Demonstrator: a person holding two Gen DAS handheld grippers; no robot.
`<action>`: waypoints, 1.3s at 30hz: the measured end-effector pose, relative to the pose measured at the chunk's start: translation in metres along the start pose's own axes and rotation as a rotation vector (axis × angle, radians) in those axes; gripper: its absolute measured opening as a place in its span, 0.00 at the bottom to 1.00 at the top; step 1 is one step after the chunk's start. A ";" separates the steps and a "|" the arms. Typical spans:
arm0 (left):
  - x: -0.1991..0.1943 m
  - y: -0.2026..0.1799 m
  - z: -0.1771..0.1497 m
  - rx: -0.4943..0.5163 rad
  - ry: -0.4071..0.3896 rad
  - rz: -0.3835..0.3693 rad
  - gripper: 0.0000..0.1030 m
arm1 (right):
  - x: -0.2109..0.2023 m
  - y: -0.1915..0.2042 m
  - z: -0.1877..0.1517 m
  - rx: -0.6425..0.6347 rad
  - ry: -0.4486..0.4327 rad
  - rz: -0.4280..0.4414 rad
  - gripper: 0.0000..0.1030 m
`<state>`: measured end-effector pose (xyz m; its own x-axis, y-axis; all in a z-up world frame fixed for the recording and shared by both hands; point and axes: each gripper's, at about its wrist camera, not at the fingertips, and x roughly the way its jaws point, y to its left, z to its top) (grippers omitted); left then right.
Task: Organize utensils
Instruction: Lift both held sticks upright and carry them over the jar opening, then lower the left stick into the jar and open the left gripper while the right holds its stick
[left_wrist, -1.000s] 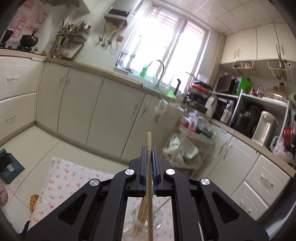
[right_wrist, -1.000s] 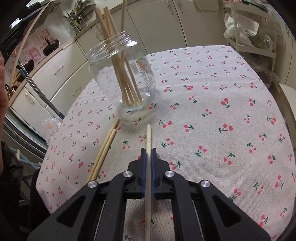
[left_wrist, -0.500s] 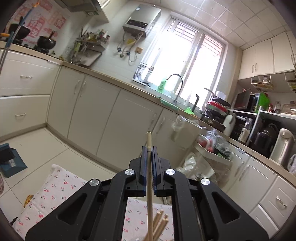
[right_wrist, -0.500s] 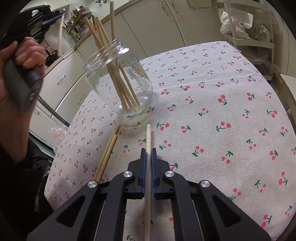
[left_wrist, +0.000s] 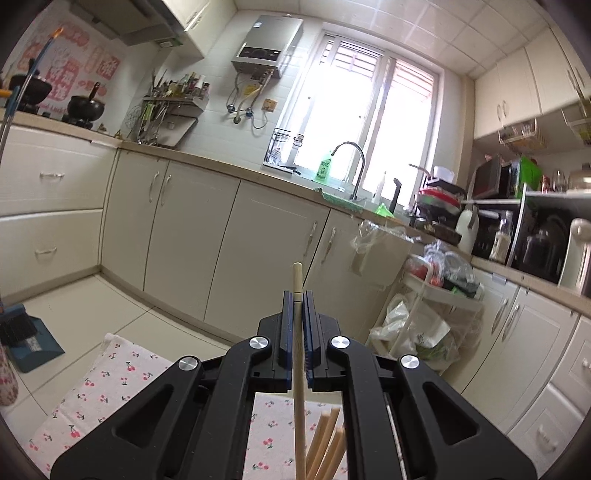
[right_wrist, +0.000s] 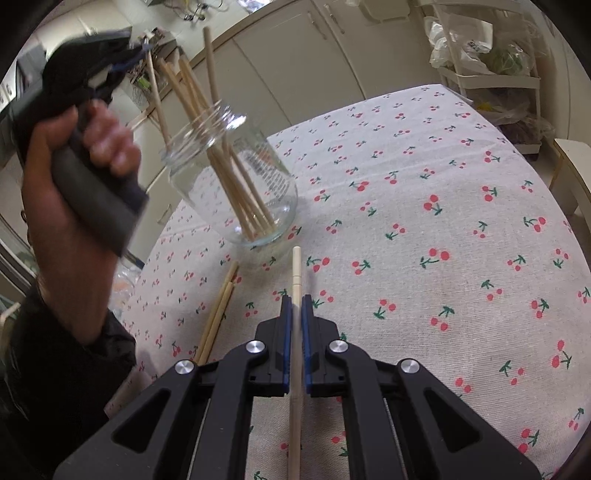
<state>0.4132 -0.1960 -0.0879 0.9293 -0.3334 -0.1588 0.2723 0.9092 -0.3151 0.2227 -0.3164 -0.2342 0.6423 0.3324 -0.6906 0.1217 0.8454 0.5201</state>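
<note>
both grippers pinch one chopstick each: left gripper (left_wrist: 297, 295), right gripper (right_wrist: 295, 299). we risk tipping the glass jar (right_wrist: 236, 184) when dropping them into the crowded bundle.

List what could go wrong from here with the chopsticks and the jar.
1. The left gripper is shut on a chopstick above the glass jar, whose mouth is crowded with chopsticks; lowering it could knock them or tip the jar.
2. The right gripper clamps its own chopstick close by; the two sticks may collide.
</note>
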 end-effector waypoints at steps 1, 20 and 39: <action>-0.002 0.000 -0.003 0.007 0.005 -0.002 0.05 | -0.002 -0.003 0.001 0.014 -0.011 0.007 0.06; -0.037 0.007 -0.036 0.161 0.151 -0.056 0.07 | -0.040 0.004 0.020 0.067 -0.219 0.068 0.06; -0.083 0.066 -0.018 0.067 0.184 0.001 0.36 | -0.099 0.087 0.113 -0.076 -0.629 0.127 0.06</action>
<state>0.3499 -0.1126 -0.1122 0.8702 -0.3665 -0.3294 0.2927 0.9222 -0.2529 0.2554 -0.3231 -0.0639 0.9718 0.1430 -0.1878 -0.0235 0.8503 0.5257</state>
